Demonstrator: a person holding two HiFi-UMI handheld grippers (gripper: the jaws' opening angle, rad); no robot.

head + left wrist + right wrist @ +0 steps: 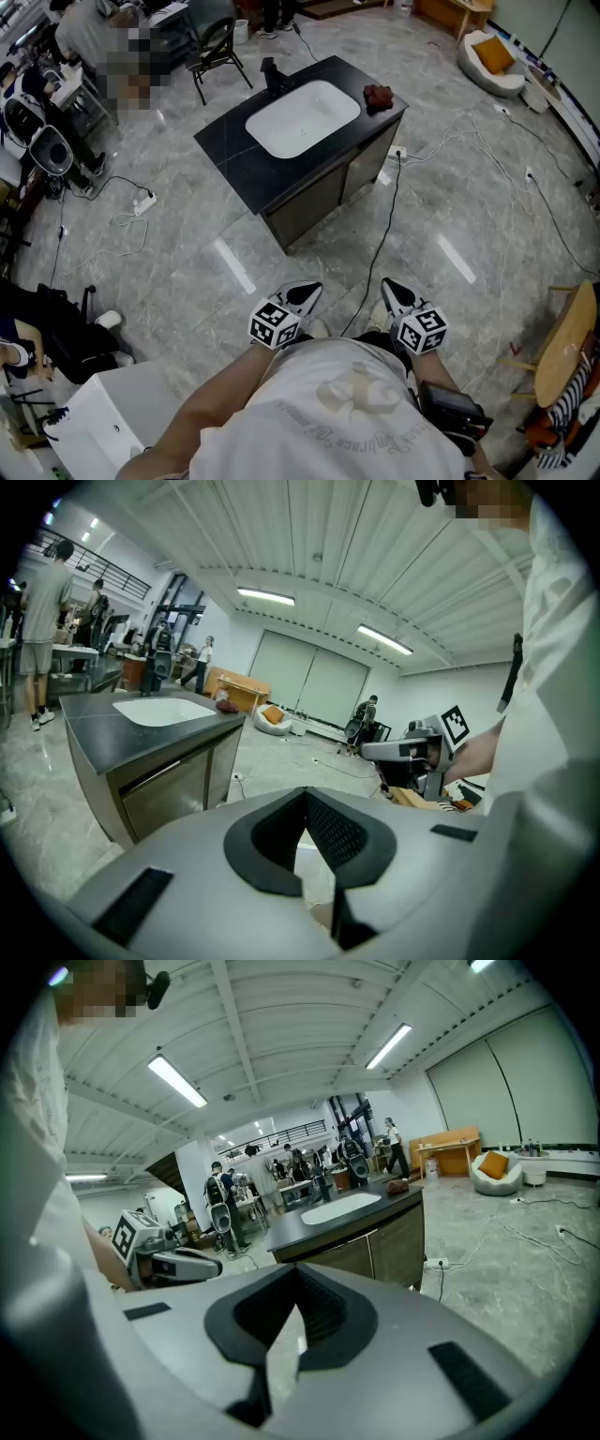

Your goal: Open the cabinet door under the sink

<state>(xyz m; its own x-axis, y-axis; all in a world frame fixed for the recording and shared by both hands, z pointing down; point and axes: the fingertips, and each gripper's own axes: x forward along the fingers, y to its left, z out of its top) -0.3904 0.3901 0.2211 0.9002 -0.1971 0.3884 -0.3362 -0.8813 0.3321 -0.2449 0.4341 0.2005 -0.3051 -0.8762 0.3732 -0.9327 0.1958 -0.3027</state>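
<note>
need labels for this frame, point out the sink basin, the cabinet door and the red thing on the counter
sink basin (302, 117), head view, middle of white bowl
cabinet door (307, 206), head view, left door's front panel
red thing (378, 95), head view, its top

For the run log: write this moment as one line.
task: not started | left tool: shut, empty | right tool: shut, empty | cabinet door: closed, across the floor from both tools

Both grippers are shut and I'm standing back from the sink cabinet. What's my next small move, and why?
Probably step closer to the cabinet first. Its doors look closed, and the left gripper and right gripper sit shut and empty near your body, with floor between them and the doors, so neither seems within reach.
</note>
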